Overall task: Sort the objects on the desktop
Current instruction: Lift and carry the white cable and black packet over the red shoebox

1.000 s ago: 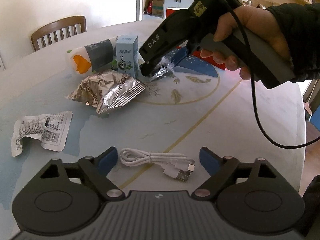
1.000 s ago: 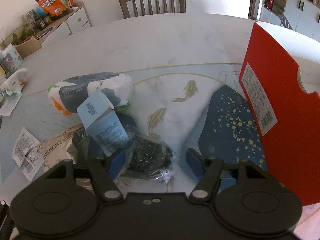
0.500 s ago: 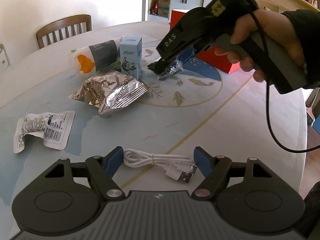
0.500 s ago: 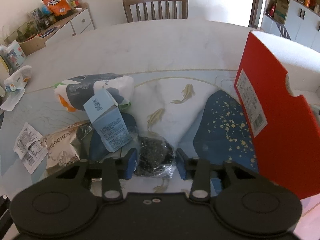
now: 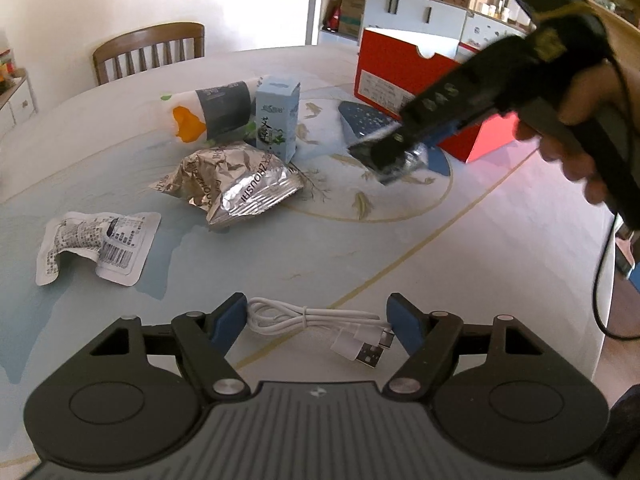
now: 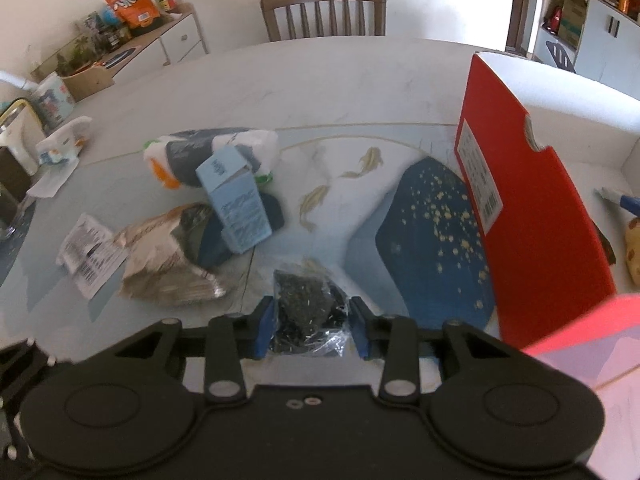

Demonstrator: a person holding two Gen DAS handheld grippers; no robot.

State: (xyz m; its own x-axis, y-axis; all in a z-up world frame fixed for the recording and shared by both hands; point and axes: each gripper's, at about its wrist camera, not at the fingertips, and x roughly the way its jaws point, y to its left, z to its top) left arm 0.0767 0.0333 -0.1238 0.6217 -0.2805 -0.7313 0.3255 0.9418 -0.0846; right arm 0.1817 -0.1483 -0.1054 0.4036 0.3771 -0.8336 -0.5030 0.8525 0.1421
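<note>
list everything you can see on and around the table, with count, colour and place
table: 1, pale marble with fish pattern, under everything
red box: 1, red, open, far right
clear packet of dark bits: 1, black, in right tongs
blue carton: 1, light blue, upright, centre
silver foil bag: 1, silver, before carton
tissue pack: 1, white, grey, orange, behind carton
white pouch: 1, white, barcode, left
usb cable: 1, white, coiled, between left tongs
chair: 1, brown, far side
left tongs: blue pads
right tongs: blue pads, gripping packet
hand: 1, holding right tongs
</note>
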